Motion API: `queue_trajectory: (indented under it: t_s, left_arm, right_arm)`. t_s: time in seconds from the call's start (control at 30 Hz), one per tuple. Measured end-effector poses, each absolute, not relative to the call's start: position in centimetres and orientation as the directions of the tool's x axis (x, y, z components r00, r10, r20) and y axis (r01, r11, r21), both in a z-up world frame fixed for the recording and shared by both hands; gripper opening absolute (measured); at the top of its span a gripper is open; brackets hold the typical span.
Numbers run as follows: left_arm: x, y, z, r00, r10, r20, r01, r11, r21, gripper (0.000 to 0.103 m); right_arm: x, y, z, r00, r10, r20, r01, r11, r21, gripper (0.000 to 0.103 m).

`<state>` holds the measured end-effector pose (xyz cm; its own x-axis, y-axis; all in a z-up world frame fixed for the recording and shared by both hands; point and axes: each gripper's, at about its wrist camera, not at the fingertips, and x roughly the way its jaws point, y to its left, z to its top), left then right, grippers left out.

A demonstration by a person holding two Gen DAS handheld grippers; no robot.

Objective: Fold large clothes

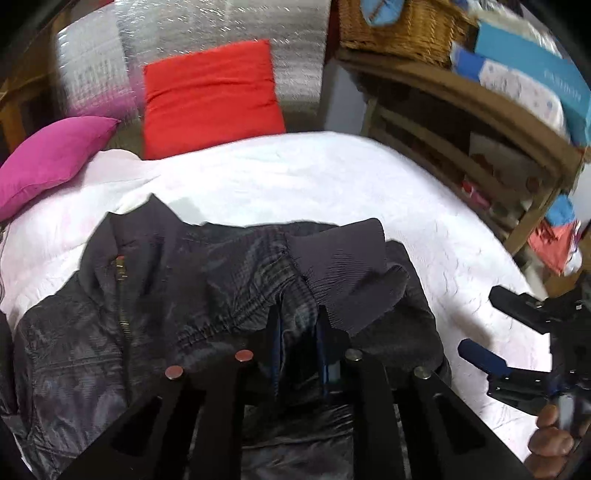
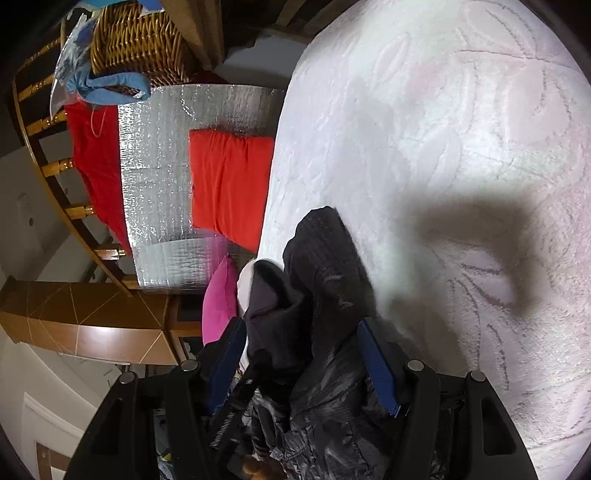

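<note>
A black quilted jacket (image 1: 147, 325) with a brass zipper and ribbed cuffs lies on the white bedspread (image 1: 295, 177). My left gripper (image 1: 299, 354) is shut on a bunched sleeve (image 1: 258, 291) near its ribbed cuff (image 1: 343, 266), held over the jacket body. My right gripper (image 1: 480, 325) shows in the left wrist view to the right of the jacket, fingers spread. In the right wrist view the right gripper (image 2: 303, 332) is open, with jacket fabric (image 2: 317, 280) lying between its blue fingers (image 2: 376, 365) over the bedspread (image 2: 443, 129).
A red cushion (image 1: 210, 96) and a magenta cushion (image 1: 48, 158) lean at the head of the bed against a silver foil panel (image 1: 221, 26). A wooden shelf (image 1: 480, 122) with boxes and a wicker basket (image 1: 399, 26) stands on the right.
</note>
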<state>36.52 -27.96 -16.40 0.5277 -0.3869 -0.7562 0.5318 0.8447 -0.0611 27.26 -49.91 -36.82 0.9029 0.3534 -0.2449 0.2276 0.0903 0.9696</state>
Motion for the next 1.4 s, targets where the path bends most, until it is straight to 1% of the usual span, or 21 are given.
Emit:
queue_trajectory:
  t_s: [0.13,0.27,0.37,0.47,0.53,0.6,0.7,0.73,0.77,0.8,0.87,0.93,1.0,1.17,1.27,1.33,1.4]
  left_arm:
    - [36.0,-24.0,-13.6,0.581,-0.406,-0.706,0.499,0.862,-0.085,0.017]
    - [35.4,-18.1,-11.5,0.628,-0.4,-0.667,0.431,0.893,-0.129,0.017]
    - [35.1,-13.1,-11.4,0.647,-0.39,-0.655,0.371,0.912,-0.177,0.017]
    - [34.9,-8.8,-13.0,0.623,-0.394,-0.675,0.324,0.916,-0.236,0.018]
    - [34.8,-6.3,-14.8,0.599,-0.375,-0.707,0.274,0.926,-0.26,0.022]
    - [34.4,-3.8,-16.4,0.593,-0.328,-0.736,0.203,0.945,-0.258,0.023]
    - [33.6,-0.8,-17.3,0.6,-0.267,-0.754,0.131,0.963,-0.238,0.028]
    - [33.3,0.1,-17.3,0.599,-0.274,-0.752,0.119,0.96,-0.255,0.029]
    - [33.0,1.1,-17.1,0.599,-0.298,-0.743,0.111,0.95,-0.291,0.04]
    - [32.8,1.8,-16.9,0.605,-0.316,-0.731,0.106,0.942,-0.32,0.059]
    - [32.5,2.6,-16.2,0.626,-0.32,-0.712,0.09,0.936,-0.342,0.077]
    - [32.7,2.7,-15.8,0.631,-0.343,-0.696,0.095,0.925,-0.368,0.08]
    - [33.8,2.6,-16.0,0.599,-0.387,-0.701,0.1,0.905,-0.414,0.085]
    - [36.1,4.2,-18.2,0.542,-0.396,-0.741,0.01,0.885,-0.466,0.085]
    - [36.9,4.8,-20.0,0.497,-0.356,-0.791,-0.037,0.902,-0.43,0.085]
    - [37.4,4.6,-21.0,0.467,-0.349,-0.812,-0.038,0.91,-0.413,0.085]
    - [37.8,4.0,-21.8,0.451,-0.375,-0.81,-0.015,0.904,-0.427,0.084]
  right_arm:
    - [28.2,-49.3,-36.8,0.888,0.382,-0.257,0.232,0.11,0.966,0.067]
    - [29.1,-48.7,-36.9,0.866,0.356,-0.351,0.306,0.179,0.935,0.068]
    - [29.8,-48.6,-37.5,0.852,0.354,-0.386,0.338,0.192,0.922,0.068]
    - [30.9,-48.0,-37.5,0.835,0.358,-0.417,0.348,0.242,0.905,0.068]
    - [31.7,-47.1,-37.0,0.82,0.371,-0.436,0.336,0.306,0.891,0.068]
    - [32.2,-46.1,-36.7,0.804,0.381,-0.457,0.329,0.354,0.875,0.068]
    - [32.7,-44.9,-36.0,0.775,0.363,-0.516,0.337,0.453,0.825,0.068]
    - [32.7,-44.7,-35.9,0.773,0.357,-0.525,0.338,0.468,0.816,0.068]
    - [32.6,-44.7,-35.9,0.772,0.354,-0.527,0.34,0.47,0.814,0.068]
    - [32.6,-44.8,-36.0,0.773,0.354,-0.527,0.343,0.466,0.816,0.068]
    - [32.5,-45.1,-36.3,0.774,0.352,-0.526,0.355,0.447,0.821,0.068]
    - [32.5,-45.2,-36.4,0.776,0.35,-0.525,0.36,0.437,0.824,0.068]
    - [32.5,-45.1,-36.3,0.777,0.343,-0.528,0.358,0.449,0.819,0.068]
    - [32.7,-45.4,-36.3,0.779,0.342,-0.526,0.355,0.451,0.819,0.068]
    - [33.0,-45.8,-36.2,0.782,0.332,-0.527,0.355,0.457,0.815,0.068]
    - [33.3,-46.2,-35.8,0.788,0.303,-0.536,0.356,0.485,0.798,0.068]
    - [33.7,-46.5,-35.7,0.789,0.309,-0.531,0.342,0.498,0.797,0.068]
